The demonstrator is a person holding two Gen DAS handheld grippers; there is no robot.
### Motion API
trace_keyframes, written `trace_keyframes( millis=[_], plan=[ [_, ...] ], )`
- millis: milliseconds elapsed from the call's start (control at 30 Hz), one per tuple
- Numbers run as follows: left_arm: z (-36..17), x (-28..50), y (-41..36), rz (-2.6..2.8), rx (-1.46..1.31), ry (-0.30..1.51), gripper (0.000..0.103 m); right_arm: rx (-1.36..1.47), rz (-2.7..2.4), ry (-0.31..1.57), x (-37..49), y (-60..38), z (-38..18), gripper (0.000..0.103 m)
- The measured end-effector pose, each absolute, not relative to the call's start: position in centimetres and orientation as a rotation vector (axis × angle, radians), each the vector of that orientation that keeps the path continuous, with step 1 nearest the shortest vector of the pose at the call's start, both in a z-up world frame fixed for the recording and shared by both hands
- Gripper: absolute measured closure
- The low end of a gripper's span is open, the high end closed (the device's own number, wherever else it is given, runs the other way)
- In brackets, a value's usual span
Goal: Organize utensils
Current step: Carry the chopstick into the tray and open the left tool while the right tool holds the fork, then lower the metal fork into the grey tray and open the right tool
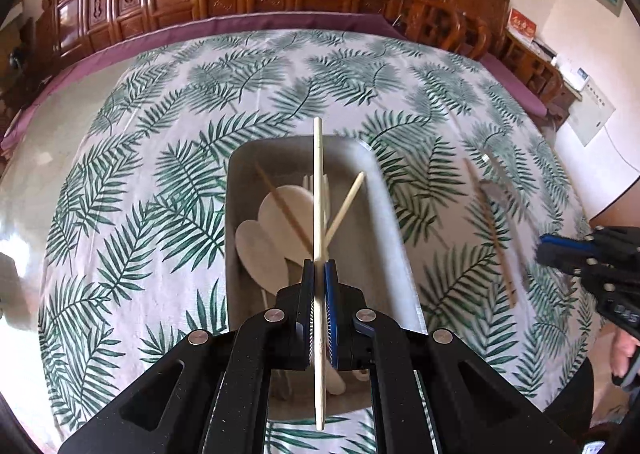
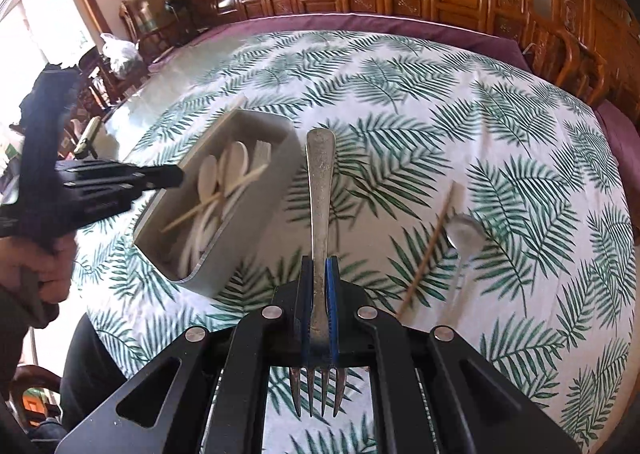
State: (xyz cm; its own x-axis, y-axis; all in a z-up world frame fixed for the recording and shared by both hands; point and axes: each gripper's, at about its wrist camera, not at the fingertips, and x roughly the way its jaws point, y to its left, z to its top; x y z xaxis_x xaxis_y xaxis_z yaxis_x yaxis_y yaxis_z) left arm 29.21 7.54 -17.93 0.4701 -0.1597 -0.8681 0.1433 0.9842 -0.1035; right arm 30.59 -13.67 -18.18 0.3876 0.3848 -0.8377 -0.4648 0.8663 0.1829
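Nearest you, your left gripper (image 1: pixel 320 274) is clamped tight on a pale chopstick (image 1: pixel 318 189), which runs straight out between the pads and hangs over the grey tray (image 1: pixel 394 262); your right gripper (image 2: pixel 320 274) is likewise closed hard on a metal fork (image 2: pixel 320 189), pinched at the neck with the tines pointing back toward you and the handle reaching out over the leaf-print tablecloth (image 2: pixel 400 93). So you look to be mid-carry with both hands: two utensils lifted, neither yet set down. The tray sits toward the near edge of the table, left of the fork, and already holds white plastic spoons (image 1: pixel 284 213), what looks like a white fork, and a couple of loose chopsticks (image 1: pixel 345 209) lying crossed on top. The chopstick is already over the opening, so the next move probably calls for lowering it along the tray's length and letting go; then you swing the fork left across the tray's right wall. Farther out, toward the right side of the table, a brown chopstick (image 2: pixel 428 250) and a clear spoon (image 2: pixel 464 234) lie just beside each other on the cloth, not yet gathered.
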Motion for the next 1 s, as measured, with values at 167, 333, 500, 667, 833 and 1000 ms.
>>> trace_keyframes(
  millis=[167,333,500,667,833,1000],
  plan=[
    [-19.7,29.9,8.1,-0.171,-0.018,1.098,0.098,-0.088,0.567,1.03,30.5,-12.5,-17.5,0.095],
    [-20.8,30.5,8.1,-0.166,-0.023,1.115,0.098,-0.092,0.586,1.024,30.5,-11.7,-17.1,0.095],
    [-21.2,30.9,8.1,-0.154,-0.024,1.12,0.098,-0.099,0.6,1.023,30.6,-10.7,-16.9,0.095],
    [-20.6,30.4,8.5,-0.153,-0.037,1.108,0.089,-0.102,0.616,1.023,30.8,-9.5,-16.8,0.095],
    [-19.0,29.4,9.4,-0.147,-0.043,1.073,0.088,-0.103,0.629,1.023,30.9,-8.2,-16.9,0.095],
    [-17.1,28.2,10.6,-0.138,-0.053,1.03,0.085,-0.103,0.644,1.026,31.1,-6.3,-17.1,0.095]
  ],
)
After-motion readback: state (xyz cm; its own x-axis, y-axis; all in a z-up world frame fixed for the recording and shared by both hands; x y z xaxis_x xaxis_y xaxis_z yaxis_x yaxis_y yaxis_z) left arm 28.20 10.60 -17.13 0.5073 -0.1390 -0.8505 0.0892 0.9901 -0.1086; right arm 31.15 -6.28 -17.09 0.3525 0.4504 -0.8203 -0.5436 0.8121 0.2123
